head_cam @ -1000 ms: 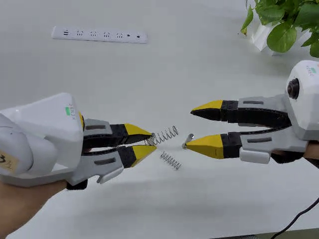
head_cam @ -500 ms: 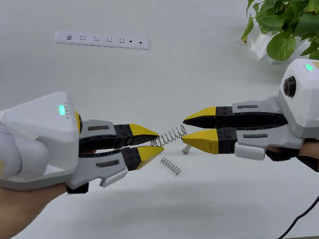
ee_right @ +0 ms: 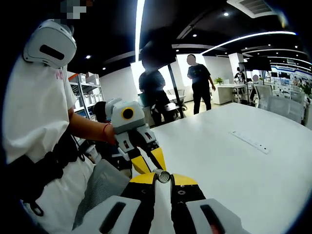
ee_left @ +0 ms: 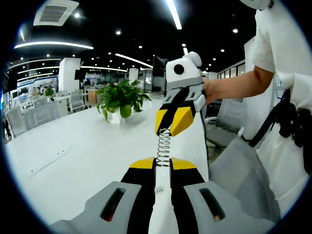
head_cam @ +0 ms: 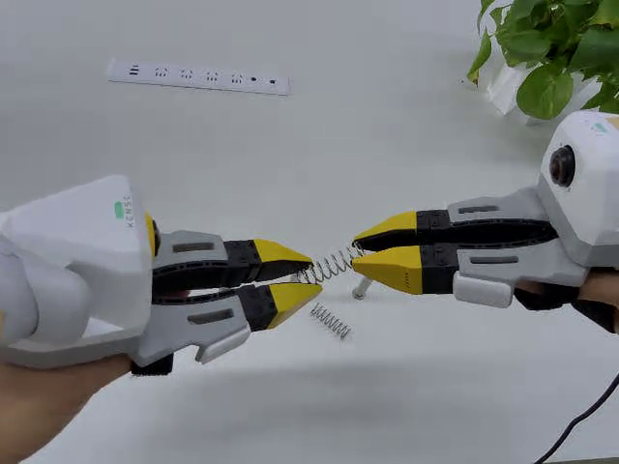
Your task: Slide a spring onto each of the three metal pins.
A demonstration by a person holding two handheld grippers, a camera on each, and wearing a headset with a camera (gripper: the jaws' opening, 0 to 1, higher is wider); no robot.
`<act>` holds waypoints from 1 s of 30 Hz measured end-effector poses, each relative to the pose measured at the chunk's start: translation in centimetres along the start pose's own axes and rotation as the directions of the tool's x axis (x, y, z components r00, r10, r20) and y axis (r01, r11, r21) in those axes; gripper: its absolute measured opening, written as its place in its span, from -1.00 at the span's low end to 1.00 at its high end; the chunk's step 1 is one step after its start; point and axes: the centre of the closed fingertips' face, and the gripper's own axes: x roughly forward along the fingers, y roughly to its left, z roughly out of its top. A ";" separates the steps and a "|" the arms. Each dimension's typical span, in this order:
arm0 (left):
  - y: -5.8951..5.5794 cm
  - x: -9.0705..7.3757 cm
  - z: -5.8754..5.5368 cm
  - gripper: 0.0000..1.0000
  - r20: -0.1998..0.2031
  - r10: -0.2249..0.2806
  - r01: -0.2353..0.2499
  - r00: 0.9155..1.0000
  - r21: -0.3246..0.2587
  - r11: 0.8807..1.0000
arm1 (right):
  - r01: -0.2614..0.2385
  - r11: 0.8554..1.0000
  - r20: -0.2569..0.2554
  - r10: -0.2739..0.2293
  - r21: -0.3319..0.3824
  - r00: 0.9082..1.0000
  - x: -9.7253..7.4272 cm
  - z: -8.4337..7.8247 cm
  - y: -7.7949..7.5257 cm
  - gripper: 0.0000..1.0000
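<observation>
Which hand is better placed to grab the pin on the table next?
Probably the right: the pin lies just below the right tongs; the left tongs sit farther off. Both clamp the spring.

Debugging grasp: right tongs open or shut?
Shut: the right tongs clamp one end of the spring, seen end-on between their tips.

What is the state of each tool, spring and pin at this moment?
Left tool: shut on one end of the held spring.
Right tool: shut on its other end.
Loose spring: lying on the table, untouched.
Metal pin: on the table under the right tool, no spring on it.
</observation>
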 end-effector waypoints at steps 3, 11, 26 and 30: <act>-0.1 0.1 -0.1 -0.86 -0.002 -0.003 0.003 1.000 -0.002 1.000 | -0.004 1.000 -0.008 0.004 -0.013 1.000 0.0 0.1 0.1 -0.86; -0.2 0.1 -0.3 -0.86 -0.006 -0.008 0.008 1.000 -0.008 1.000 | -0.008 0.999 -0.024 0.007 -0.033 1.000 0.1 0.2 0.2 -0.87; -0.8 0.5 -0.6 -0.87 -0.017 -0.026 0.026 1.000 -0.001 1.000 | -0.026 0.996 -0.045 0.022 -0.085 0.999 0.6 1.0 0.9 -0.87; -0.9 0.5 -0.6 -0.86 -0.017 -0.029 0.029 0.999 -0.003 1.000 | -0.031 0.994 -0.054 0.026 -0.101 0.998 0.7 1.2 1.0 -0.87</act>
